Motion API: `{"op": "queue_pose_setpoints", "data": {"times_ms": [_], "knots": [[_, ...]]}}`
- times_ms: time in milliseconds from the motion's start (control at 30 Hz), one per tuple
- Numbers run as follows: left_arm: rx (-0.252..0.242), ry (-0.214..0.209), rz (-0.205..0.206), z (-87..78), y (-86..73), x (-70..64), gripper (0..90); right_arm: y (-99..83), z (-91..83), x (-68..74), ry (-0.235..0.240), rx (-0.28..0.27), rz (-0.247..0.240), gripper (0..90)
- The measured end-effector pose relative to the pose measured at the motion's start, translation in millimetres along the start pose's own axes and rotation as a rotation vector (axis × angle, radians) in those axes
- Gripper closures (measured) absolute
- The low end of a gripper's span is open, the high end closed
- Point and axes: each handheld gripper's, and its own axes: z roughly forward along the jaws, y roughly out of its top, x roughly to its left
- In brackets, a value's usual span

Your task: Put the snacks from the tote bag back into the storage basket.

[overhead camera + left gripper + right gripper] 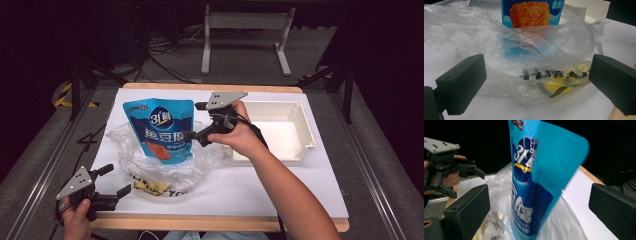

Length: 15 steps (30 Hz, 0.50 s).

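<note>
While the left tool [107,186] waits at the near left corner of the worktop [280,185], its jaws stand wide apart and hold nothing. Just past it lies a thin clear bag [165,167], all crumpled, with something yellow [150,187] inside near the front. A tall blue snack pouch [160,130] stands in the bag's open mouth, and I think it could tip over, because the soft bag gives it little to lean on. Next comes the right tool [197,131], close to the pouch's right edge. Seen from the right tool, its jaws are apart with the pouch between them, not clamped yet. If they close on the bent top corner alone, the pouch might slip or twist out. The bag could get pinched too and drag along. Far right sits a white tray [300,132], well clear of the bag.
</note>
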Motion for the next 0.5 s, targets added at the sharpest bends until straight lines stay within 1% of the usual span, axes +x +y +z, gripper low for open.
{"op": "queue_pose_setpoints", "data": {"times_ms": [33, 100, 133, 167, 200, 233, 300, 333, 367, 467, 500], "knots": [[0.000, -0.003, 0.000, 0.3, -0.1, 0.4, 2.1, -0.4, 5.7, -0.6, 0.018, -0.024, 0.011, 4.1], [-0.003, -0.005, 0.001, 0.0, 0.0, 0.8, 2.1, -1.6, 13.8, -1.6, 0.025, -0.047, 0.013, 4.2], [-0.003, -0.005, 0.001, 0.0, 0.0, 0.8, 2.1, -1.6, 13.8, -1.6, 0.025, -0.047, 0.013, 4.2], [0.002, -0.006, -0.001, -0.8, 0.2, 1.0, 2.1, -3.9, 21.4, -2.8, 0.039, -0.048, 0.020, 4.2], [-0.007, -0.005, -0.004, -0.6, 0.0, 0.8, 2.1, -5.7, 26.2, -3.5, 0.046, -0.043, 0.025, 4.3], [-0.007, -0.005, -0.004, -0.6, 0.0, 0.8, 2.1, -5.7, 26.2, -3.5, 0.046, -0.043, 0.025, 4.3], [-0.008, -0.007, -0.006, -0.7, 0.1, 0.7, 2.1, -9.6, 35.6, -4.4, 0.046, -0.024, 0.035, 4.3], [-0.011, -0.005, -0.006, -0.4, 0.1, 0.5, 2.1, -11.3, 38.9, -4.4, 0.047, -0.021, 0.049, 4.5], [-0.012, -0.003, -0.007, -0.4, 0.1, 0.4, 2.1, -13.4, 42.7, -4.0, 0.051, -0.020, 0.069, 4.6], [-0.011, -0.002, -0.005, 0.1, 0.1, 0.1, 2.1, -18.6, 50.5, -3.3, 0.053, -0.028, 0.080, 4.9], [-0.008, -0.002, -0.004, -0.2, 0.3, 0.1, 2.1, -20.1, 52.4, -3.4, 0.050, -0.032, 0.076, 5.0]]}}
